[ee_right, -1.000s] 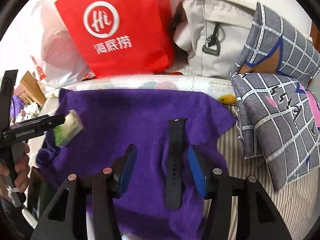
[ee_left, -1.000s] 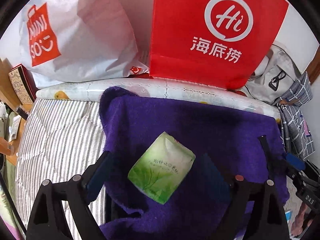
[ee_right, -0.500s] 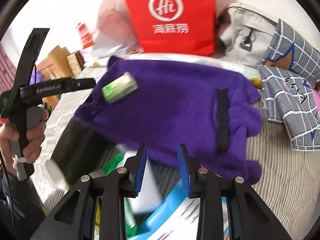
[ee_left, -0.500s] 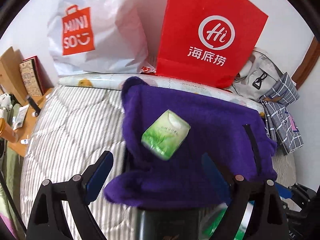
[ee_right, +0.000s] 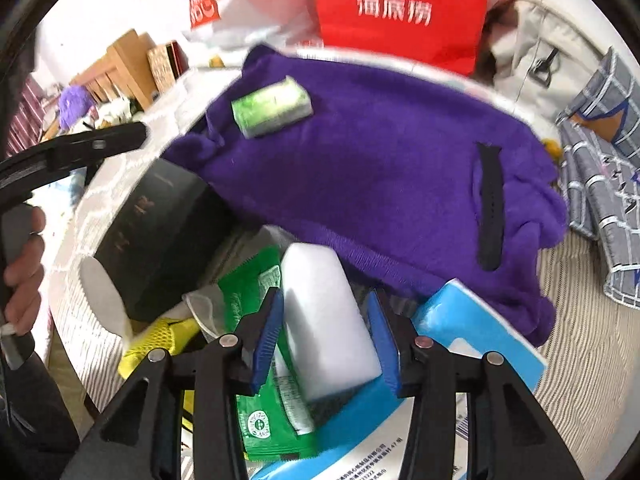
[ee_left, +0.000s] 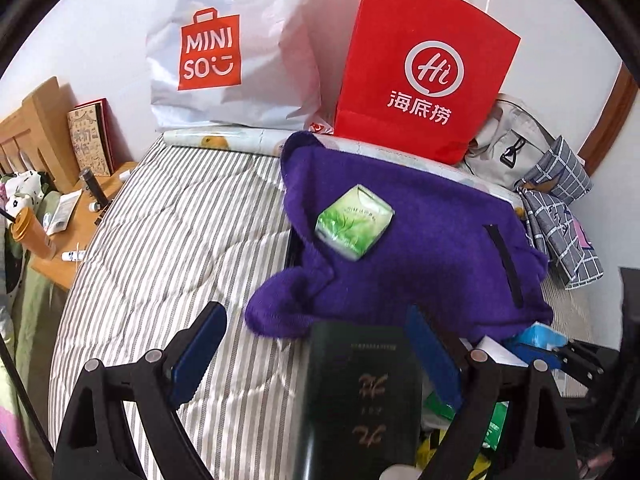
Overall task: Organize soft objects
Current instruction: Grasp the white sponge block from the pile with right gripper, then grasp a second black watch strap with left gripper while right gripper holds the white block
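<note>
It is a bedroom in a home: a striped mattress (ee_left: 168, 248) fills it, with a wooden headboard (ee_left: 36, 136) and shopping bags (ee_left: 424, 68) beside the mattress.

Purple towel (ee_right: 380, 152) hides far part of box contents; red bag (ee_right: 400, 8) top cropped, print blurred.

tissue pack (ee_left: 354, 221) and strap (ee_left: 505, 264) on towel (ee_left: 420, 248), bags (ee_left: 424, 64) behind

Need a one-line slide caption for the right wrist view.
Right hand-held gripper opening around white block, purple towel with green tissue pack beyond.
</note>
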